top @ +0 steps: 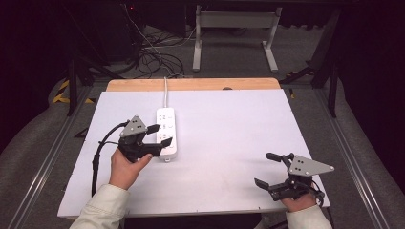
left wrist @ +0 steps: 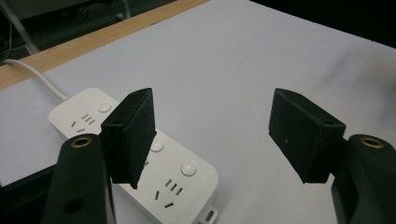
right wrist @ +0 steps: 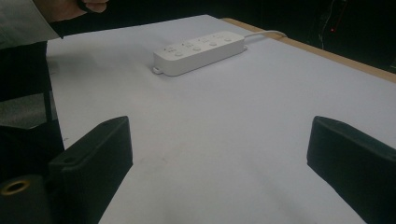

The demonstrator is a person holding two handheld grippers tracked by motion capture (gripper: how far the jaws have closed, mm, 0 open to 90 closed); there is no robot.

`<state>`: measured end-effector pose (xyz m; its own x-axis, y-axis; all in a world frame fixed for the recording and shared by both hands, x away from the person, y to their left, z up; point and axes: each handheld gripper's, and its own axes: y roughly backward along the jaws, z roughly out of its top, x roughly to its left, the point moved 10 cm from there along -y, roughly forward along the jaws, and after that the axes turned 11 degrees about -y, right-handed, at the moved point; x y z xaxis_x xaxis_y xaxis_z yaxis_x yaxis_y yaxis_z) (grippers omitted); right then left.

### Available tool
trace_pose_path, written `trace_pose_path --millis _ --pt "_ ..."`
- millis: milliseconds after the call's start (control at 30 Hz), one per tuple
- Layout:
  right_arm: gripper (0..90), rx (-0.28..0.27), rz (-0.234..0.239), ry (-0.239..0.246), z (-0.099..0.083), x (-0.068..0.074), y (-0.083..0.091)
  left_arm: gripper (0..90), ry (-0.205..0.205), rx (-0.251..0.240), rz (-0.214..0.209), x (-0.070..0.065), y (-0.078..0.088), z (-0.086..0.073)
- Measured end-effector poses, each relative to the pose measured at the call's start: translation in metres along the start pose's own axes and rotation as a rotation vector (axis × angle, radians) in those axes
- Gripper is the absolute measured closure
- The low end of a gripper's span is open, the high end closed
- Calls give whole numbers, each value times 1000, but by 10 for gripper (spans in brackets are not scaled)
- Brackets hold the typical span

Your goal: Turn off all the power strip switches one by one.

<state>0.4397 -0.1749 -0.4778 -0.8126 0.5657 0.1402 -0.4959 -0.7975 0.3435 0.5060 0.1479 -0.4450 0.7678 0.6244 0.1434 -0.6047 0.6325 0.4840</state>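
A white power strip [top: 167, 131] lies on the white table [top: 224, 138], left of centre, its cord [top: 165, 93] running to the far edge. My left gripper [top: 159, 135] hovers at the strip's near end, open, one jaw over the strip and the other beside it; nothing sits between the jaws. In the left gripper view the strip [left wrist: 177, 179] lies under the left jaw, with round switch buttons and sockets showing. My right gripper [top: 267, 169] is open near the table's front right, holding nothing. From the right gripper view the strip [right wrist: 201, 51] lies far ahead.
A wooden strip [top: 191, 84] borders the table's far edge. Behind it the floor holds tangled cables [top: 153, 52] and a white table frame [top: 234, 28]. Metal rails [top: 348, 152] run along both sides of the table.
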Motion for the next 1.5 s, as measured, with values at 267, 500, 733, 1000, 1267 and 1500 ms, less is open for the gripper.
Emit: trace_pose_path --millis 267,500,733,1000,1267,1500 --pt "75 1 2 3 0 0 0 396 -37 47 28 7 -11 -2" --pt "76 2 2 5 0 1 0 659 -44 110 16 7 -17 -5" --pt "77 4 0 9 0 1 0 900 -75 223 -33 8 -29 -7" --pt "81 9 5 8 -1 1 0 900 -57 319 -92 11 -43 -11" --pt "83 8 8 10 -1 2 0 900 -64 429 -182 10 -51 -21" --pt "84 9 13 9 -1 2 0 900 -77 522 -195 10 -59 -36"
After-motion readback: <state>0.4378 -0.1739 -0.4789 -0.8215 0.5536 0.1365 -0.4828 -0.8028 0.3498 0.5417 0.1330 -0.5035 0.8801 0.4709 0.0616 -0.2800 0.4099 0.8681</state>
